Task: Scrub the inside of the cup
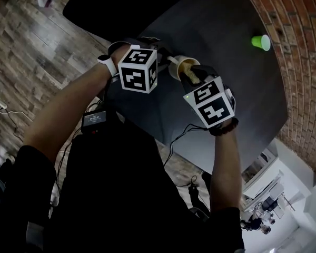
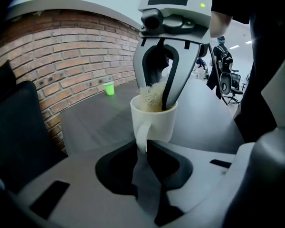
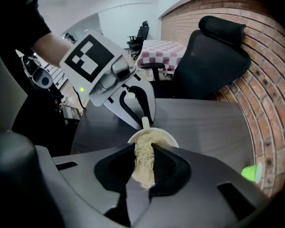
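A white cup (image 2: 156, 120) stands on the dark table (image 1: 226, 30), and my left gripper (image 2: 142, 146) is shut on its handle (image 2: 141, 137). In the head view the cup (image 1: 180, 66) shows between the two marker cubes. A pale, fibrous scrub pad (image 3: 143, 163) is held in my right gripper (image 3: 143, 151), which is shut on it. That gripper points steeply down into the cup's mouth, so the pad fills the inside under the rim (image 3: 168, 137). From the left gripper view, the right gripper (image 2: 159, 94) has its fingertips and the pad (image 2: 151, 98) inside the cup.
A small green cup (image 1: 261, 42) stands far off on the table near the brick wall (image 1: 300, 46). A black office chair (image 3: 213, 56) is at the table's far side. The table's near edge (image 1: 163, 141) runs just below my hands.
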### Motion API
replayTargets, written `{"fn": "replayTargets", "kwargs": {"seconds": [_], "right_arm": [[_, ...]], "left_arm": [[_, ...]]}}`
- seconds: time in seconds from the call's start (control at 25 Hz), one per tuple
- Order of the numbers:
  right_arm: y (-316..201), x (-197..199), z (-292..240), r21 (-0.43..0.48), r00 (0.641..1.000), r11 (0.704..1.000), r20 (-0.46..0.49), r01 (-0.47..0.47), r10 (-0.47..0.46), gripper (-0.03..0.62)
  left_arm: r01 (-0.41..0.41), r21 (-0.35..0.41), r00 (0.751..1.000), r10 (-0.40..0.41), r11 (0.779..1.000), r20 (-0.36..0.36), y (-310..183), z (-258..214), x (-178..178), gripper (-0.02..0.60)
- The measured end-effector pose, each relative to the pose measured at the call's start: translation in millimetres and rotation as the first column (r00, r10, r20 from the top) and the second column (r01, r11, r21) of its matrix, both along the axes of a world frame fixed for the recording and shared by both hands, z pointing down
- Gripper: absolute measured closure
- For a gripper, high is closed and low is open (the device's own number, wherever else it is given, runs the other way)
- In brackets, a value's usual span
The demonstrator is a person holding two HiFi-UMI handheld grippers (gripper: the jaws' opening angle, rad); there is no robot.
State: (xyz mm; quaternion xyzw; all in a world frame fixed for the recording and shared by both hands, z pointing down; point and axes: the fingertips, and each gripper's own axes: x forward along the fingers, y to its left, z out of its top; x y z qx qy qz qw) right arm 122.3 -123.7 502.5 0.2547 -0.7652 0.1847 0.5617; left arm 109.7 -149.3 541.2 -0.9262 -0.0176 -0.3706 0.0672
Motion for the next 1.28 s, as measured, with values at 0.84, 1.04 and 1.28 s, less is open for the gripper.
{"fn": "replayTargets", "kwargs": {"seconds": [0.84,1.04,1.28], "right_arm": [[-13.4,21.5,-122.1,0.300,0.998,0.952,0.013,-0.060,0.059,0.511],[-0.7,10.4,-67.7,0.192,1.000,0.981,-0.020,-0.019,0.024,0.511],[-0.8,3.6,7.1,0.083,0.994,0.996,-0.109,0.020,-0.011,0.511]], "left_arm": [[0.158,-0.063,0.987,-0.159,0.985,-0.006,11.5,0.0,-9.2,0.511],[0.198,-0.069,0.980,-0.198,0.978,0.003,14.5,-0.5,-10.0,0.511],[0.250,-0.056,0.968,-0.250,0.966,0.011,18.6,-1.4,-10.9,0.511]]}}
